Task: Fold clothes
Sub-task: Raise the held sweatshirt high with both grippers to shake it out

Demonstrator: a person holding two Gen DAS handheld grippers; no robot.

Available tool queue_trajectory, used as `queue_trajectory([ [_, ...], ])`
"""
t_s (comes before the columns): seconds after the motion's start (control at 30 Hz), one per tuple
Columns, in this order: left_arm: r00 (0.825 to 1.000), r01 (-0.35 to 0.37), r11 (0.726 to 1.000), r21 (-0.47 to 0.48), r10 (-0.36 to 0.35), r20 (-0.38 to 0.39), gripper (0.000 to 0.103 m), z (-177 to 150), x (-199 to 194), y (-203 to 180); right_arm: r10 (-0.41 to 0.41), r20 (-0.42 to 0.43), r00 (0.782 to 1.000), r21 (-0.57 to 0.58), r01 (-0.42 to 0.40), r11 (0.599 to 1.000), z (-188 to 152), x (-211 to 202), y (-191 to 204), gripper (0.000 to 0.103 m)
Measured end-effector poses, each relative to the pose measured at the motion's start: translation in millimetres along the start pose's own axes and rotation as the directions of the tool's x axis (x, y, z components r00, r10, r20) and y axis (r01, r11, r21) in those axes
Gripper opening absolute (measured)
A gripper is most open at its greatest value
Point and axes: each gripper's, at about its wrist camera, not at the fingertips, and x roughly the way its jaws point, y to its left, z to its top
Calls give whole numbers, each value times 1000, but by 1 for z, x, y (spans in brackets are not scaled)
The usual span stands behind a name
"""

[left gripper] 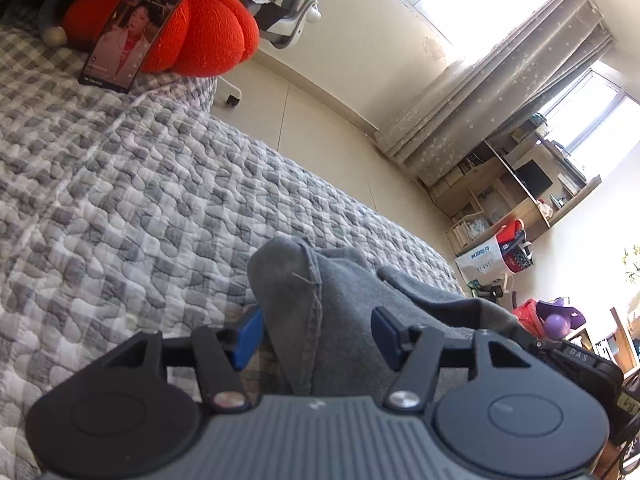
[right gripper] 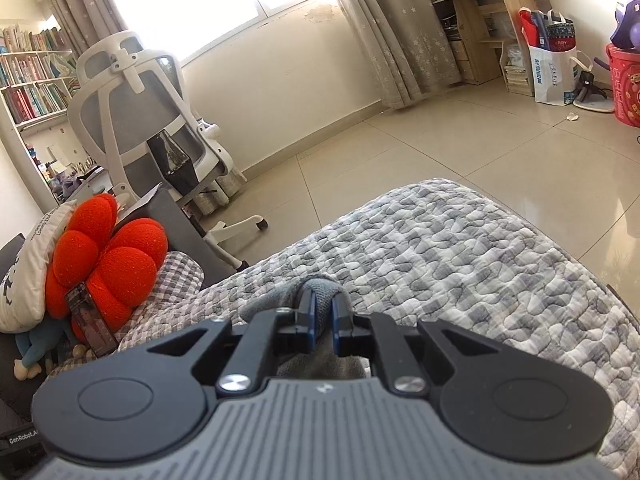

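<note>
Grey garment bunched up on the bed, one claw clamped on it, the other loose.

Around me: a red flower cushion (left gripper: pixel 192 20) with a phone (left gripper: pixel 132 32) propped against it, plus a white office chair (right gripper: pixel 148 112) on the tiled floor. My own rig hides most of the grey garment (left gripper: pixel 320 312), so I can't make out its shape. My left claw (left gripper: pixel 316 336) sits spread wide with the cloth between its blue pads (left gripper: pixel 384 336), not pinching; my right claw (right gripper: pixel 323 312) is clenched on a rolled fold.
</note>
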Motion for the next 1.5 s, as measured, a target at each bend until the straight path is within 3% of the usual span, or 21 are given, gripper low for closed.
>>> queue_trajectory([
  [0.1, 999, -3, 1000, 18, 4, -33, 54, -6, 9, -6, -20, 5, 1000, 5, 20, 1000, 0, -1, -3, 9],
  [0.13, 999, 5, 1000, 22, -4, -41, 38, -7, 10, -8, -22, 2, 1000, 7, 22, 1000, 0, 0, -4, 9],
  [0.17, 999, 18, 1000, 24, -17, -50, 17, -8, 11, -10, -22, -1, 1000, 10, 22, 1000, 1, 0, -4, 10],
  [0.2, 998, 21, 999, 27, -19, -54, 12, -8, 12, -12, -21, -2, 1000, 9, 21, 1000, 1, 0, -4, 10],
  [0.4, 996, -29, 995, 91, 21, 83, 7, -9, -13, -30, -8, 26, 1000, 2, 8, 1000, 2, -8, 0, 10],
  [0.6, 971, -27, 991, 135, -6, 239, 6, -5, -52, -46, 47, 79, 996, -18, -46, 999, 12, -31, 11, 10],
  [0.7, 942, -28, 986, 164, -28, 334, 6, -6, -76, -57, 65, 128, 990, -41, -60, 997, 16, -48, 19, 10],
  [0.9, 863, -65, 977, 203, -47, 504, 6, -9, -122, -72, 92, 186, 978, -43, -85, 995, 18, -73, 27, 9],
  [1.13, 794, -91, 971, 220, -63, 605, 6, -4, -155, -85, 130, 245, 961, -80, -114, 990, 26, -95, 44, 9],
  [1.37, 721, -83, 956, 281, -137, 679, 6, 17, -190, -118, 168, 308, 937, -128, -134, 983, 42, -107, 61, 9],
  [1.5, 690, -80, 949, 306, -169, 703, 6, 29, -205, -137, 198, 349, 916, -133, -161, 978, 58, -115, 67, 9],
])
